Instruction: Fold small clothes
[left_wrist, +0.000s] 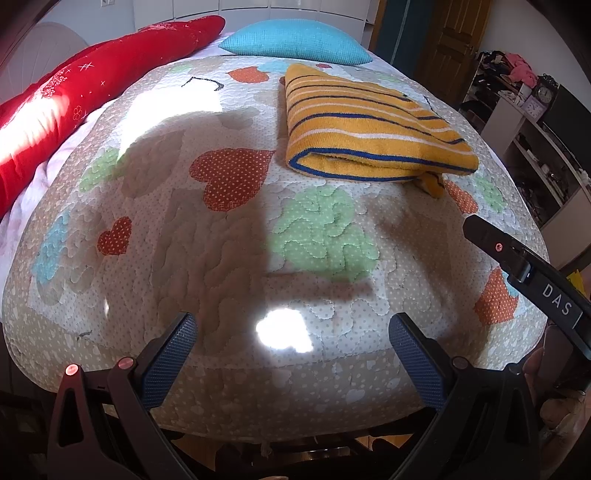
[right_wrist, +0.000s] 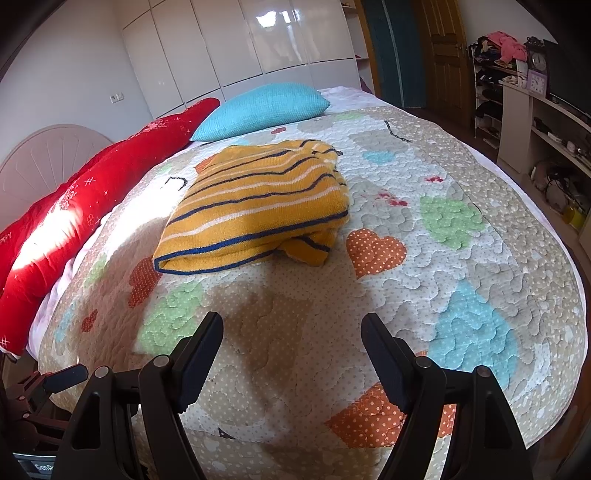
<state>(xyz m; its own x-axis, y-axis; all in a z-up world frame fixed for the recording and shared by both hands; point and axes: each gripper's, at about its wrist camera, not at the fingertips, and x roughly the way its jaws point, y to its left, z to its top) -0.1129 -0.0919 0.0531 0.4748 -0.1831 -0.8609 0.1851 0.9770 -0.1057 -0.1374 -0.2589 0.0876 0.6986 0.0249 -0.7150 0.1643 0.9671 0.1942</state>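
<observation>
In the left wrist view the left tool (left_wrist: 293, 350) stands at the bottom of the frame with its blue-padded fingers (left_wrist: 170, 360) apart and nothing between them, over bare quilt (left_wrist: 236, 258). Only this view shows the right tool (left_wrist: 517, 258) from outside, a black bar coming in from the lower right edge, and the sun patch on the quilt just above the pads. The right wrist view shows the right tool's own fingers (right_wrist: 201, 354) at the bottom, also apart and empty, and at its lower left corner a bit of the left tool's black frame. The sweater (left_wrist: 373, 125), yellow with dark and white stripes, lies folded on the quilt: upper right of centre in the left view, centre left in the right view (right_wrist: 258, 206), well clear of both tools. The quilt is pale, stitched, with orange hearts and green and blue patches, and covers a bed. From left to right behind it: a red blanket (left_wrist: 74, 96), a blue pillow (left_wrist: 295, 40), white glossy wardrobes (right_wrist: 240, 48), a wooden door (right_wrist: 443, 55), then shelves (right_wrist: 535, 110) with clocks and clutter.
</observation>
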